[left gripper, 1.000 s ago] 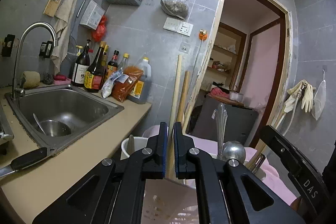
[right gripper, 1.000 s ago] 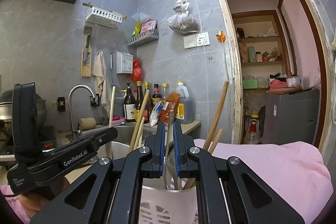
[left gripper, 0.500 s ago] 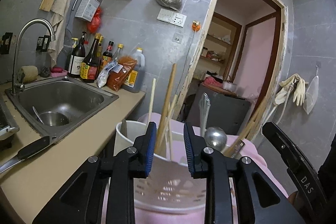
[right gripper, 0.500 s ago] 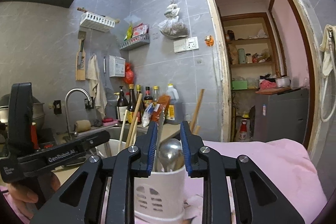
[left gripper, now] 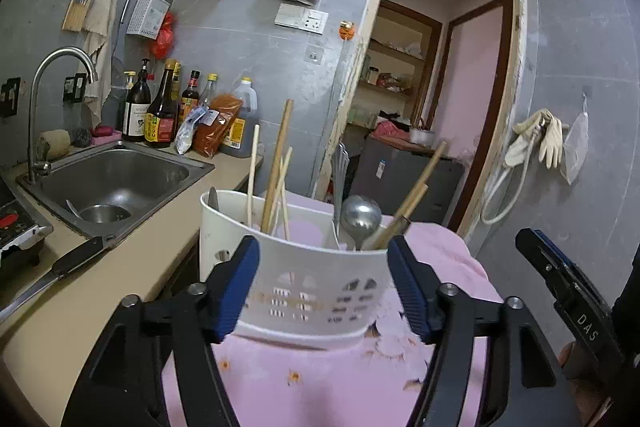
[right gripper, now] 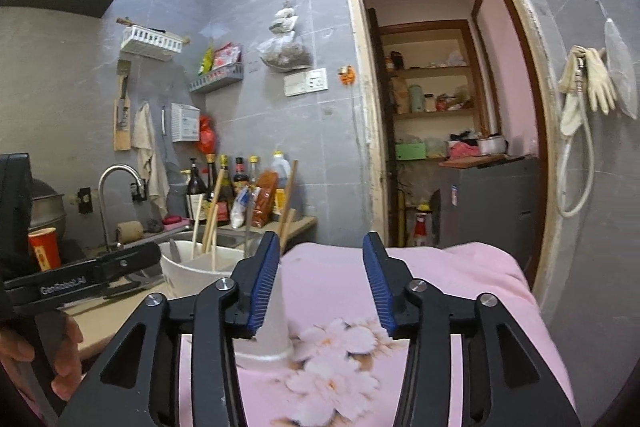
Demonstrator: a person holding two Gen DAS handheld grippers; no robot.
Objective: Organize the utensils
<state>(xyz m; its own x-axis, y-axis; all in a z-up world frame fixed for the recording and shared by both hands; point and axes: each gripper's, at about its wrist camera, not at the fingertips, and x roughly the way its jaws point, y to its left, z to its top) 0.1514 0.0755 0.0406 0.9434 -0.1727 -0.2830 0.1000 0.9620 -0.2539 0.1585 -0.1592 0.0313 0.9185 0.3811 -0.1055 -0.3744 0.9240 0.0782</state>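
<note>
A white plastic utensil holder [left gripper: 308, 279] stands on a pink flowered cloth [left gripper: 328, 383]. It holds wooden chopsticks [left gripper: 276, 167], a metal ladle [left gripper: 360, 217], a wooden-handled utensil [left gripper: 416, 193] and a knife tip [left gripper: 213, 197]. My left gripper [left gripper: 324, 287] is open, with its jaws wide on either side of the holder. My right gripper [right gripper: 322, 287] is open and empty over the cloth [right gripper: 440, 291], to the right of the holder [right gripper: 192, 267].
A steel sink [left gripper: 116, 183] with a tap [left gripper: 52, 99] lies to the left. Sauce bottles [left gripper: 160, 107] stand behind it. A black-handled knife [left gripper: 60, 267] lies on the beige counter [left gripper: 120, 291]. A doorway [left gripper: 432, 99] opens behind.
Both grippers have opened wide from shut and drawn back from the holder. The right gripper has shifted right, away from the utensils.
</note>
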